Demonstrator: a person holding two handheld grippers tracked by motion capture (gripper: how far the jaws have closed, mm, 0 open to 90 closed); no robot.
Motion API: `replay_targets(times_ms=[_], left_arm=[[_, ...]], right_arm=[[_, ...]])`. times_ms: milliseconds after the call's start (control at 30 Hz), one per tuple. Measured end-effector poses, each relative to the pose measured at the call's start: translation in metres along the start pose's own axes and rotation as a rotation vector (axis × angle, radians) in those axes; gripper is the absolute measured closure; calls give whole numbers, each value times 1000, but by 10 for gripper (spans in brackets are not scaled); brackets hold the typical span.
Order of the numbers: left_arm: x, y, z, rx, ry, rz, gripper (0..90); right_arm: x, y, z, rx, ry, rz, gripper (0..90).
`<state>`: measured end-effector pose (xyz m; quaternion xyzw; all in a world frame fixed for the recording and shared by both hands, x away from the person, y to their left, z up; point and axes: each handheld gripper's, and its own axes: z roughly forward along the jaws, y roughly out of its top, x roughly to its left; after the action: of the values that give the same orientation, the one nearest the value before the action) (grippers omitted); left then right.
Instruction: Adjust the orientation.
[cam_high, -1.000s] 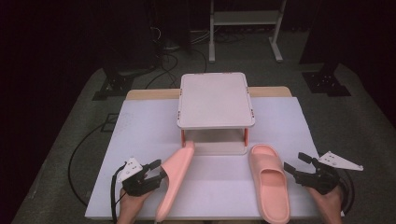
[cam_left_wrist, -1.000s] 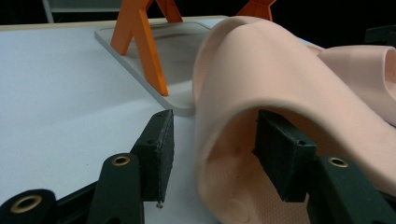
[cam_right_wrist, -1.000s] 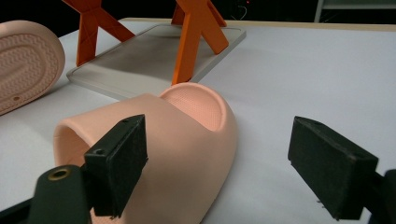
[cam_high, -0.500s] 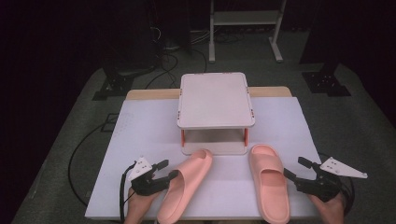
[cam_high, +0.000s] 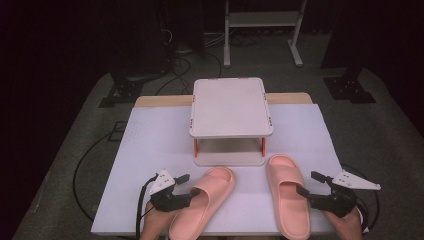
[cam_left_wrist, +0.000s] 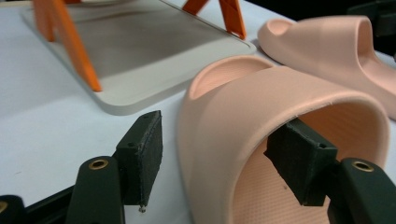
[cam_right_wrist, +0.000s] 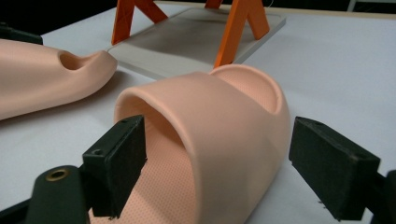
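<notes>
Straddling left slipper (cam_left_wrist: 243, 121), jaws opening

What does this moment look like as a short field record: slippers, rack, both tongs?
left slipper: pink, lying flat on the white table cover, toe angled toward the rack
right slipper: pink, flat, toe toward the rack
rack: small two-level shelf with orange legs, both levels bare
left tongs: jaws have just been opening; they straddle the left slipper's strap wall, outer pad apart from it
right tongs: open, jaws either side of the right slipper's strap, apart from it
</notes>
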<state>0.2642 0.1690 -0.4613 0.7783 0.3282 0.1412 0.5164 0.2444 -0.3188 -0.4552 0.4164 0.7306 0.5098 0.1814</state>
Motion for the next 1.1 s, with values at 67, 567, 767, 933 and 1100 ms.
replay_targets(times_ms=[67, 567, 767, 933, 1100], left_arm=[[-3, 0, 2, 7, 1, 21, 354], [-7, -3, 7, 59, 20, 83, 482], [-7, -3, 6, 57, 11, 83, 587], [-6, -3, 6, 60, 15, 69, 623], [-6, -3, 5, 50, 19, 62, 647]], right_arm=[[1, -1, 3, 14, 1, -9, 205], [-3, -6, 15, 49, -42, 19, 326], [-1, -6, 22, 70, -67, -2, 424], [4, -5, 24, 73, -124, -32, 477], [6, -5, 24, 67, -150, -48, 536]])
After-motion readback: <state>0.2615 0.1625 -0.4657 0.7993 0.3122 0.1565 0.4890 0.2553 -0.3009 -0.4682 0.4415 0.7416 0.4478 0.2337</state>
